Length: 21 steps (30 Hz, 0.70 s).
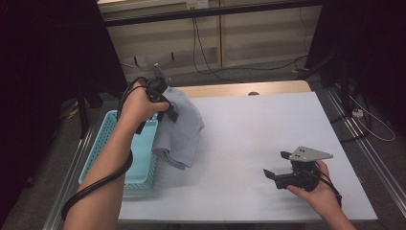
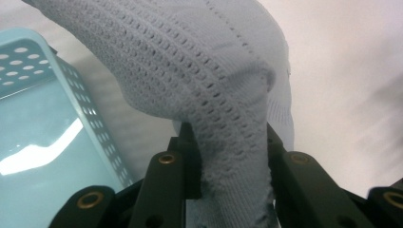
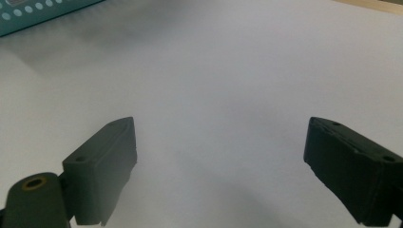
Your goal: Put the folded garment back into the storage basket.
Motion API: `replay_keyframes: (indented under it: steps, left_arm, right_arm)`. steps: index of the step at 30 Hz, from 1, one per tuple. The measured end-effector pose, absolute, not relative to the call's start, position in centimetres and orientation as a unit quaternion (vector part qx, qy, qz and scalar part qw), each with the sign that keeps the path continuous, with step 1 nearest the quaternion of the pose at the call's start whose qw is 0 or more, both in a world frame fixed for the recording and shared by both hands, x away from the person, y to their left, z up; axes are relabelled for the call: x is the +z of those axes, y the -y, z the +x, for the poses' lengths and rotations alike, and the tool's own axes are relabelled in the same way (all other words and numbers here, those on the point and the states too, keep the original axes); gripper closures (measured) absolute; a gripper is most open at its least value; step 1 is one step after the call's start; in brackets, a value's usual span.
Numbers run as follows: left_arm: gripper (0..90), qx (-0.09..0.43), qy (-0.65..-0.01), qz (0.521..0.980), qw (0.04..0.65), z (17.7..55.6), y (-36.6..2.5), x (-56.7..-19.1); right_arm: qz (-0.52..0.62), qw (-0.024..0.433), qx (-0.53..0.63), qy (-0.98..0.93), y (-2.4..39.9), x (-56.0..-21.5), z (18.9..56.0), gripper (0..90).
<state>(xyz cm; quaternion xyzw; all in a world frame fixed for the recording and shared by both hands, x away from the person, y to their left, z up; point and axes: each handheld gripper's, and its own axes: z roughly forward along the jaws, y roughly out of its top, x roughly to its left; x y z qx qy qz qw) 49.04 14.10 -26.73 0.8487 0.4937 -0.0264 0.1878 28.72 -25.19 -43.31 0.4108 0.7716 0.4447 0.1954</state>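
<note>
Left gripper (image 1: 168, 111) raised, clamped; right gripper (image 1: 276, 165) spread.

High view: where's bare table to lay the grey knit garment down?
Free: the white tabletop between the grey knit garment and the right gripper, plus the far right corner. Crowded: the left edge, where the garment hangs from the left gripper beside the light blue basket; front right holds the right gripper, open.

White table (image 1: 268, 139), grey floor (image 1: 268, 76), beige wall panels (image 1: 268, 33), trailing cables (image 1: 201, 52).
</note>
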Motion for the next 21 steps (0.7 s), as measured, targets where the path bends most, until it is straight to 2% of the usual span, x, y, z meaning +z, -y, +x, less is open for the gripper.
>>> replay_keyframes:
  steps: [21]
  left_arm:
    - [71.8,-0.015,-0.495,0.850,0.181,49.3,-15.8,-24.9]
  right_arm:
    - [0.412,0.197,0.444,-0.771,25.3,-43.3,28.8,10.6]
